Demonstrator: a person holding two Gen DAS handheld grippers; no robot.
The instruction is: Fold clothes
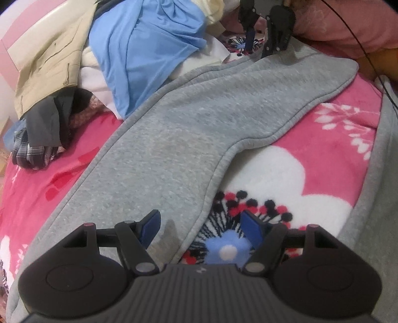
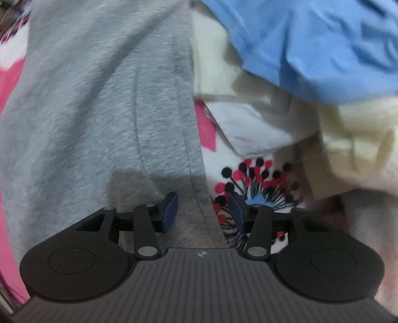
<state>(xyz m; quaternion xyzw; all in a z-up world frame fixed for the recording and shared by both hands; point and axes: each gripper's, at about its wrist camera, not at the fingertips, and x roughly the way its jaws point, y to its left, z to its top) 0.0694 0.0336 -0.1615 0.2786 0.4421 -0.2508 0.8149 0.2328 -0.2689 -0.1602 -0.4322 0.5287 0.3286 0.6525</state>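
Note:
A grey fleece garment (image 1: 189, 124) lies spread flat across the pink flowered blanket (image 1: 323, 139). My left gripper (image 1: 201, 228) hovers open over the garment's near hem, its blue pads straddling the seamed edge. At the far end of the garment the right gripper (image 1: 261, 47) hangs just above the cloth's far edge. In the right wrist view, my right gripper (image 2: 204, 208) is open above the grey garment (image 2: 99, 111), with the hem running between its fingers and nothing pinched.
A heap of clothes sits at the back left: a blue shirt (image 1: 149, 49), beige trousers (image 1: 52, 59), dark and plaid items (image 1: 42, 139), cream cloth (image 2: 335, 139). A pink pillow (image 1: 348, 22) lies far right. A black cable (image 1: 368, 57) trails at the right.

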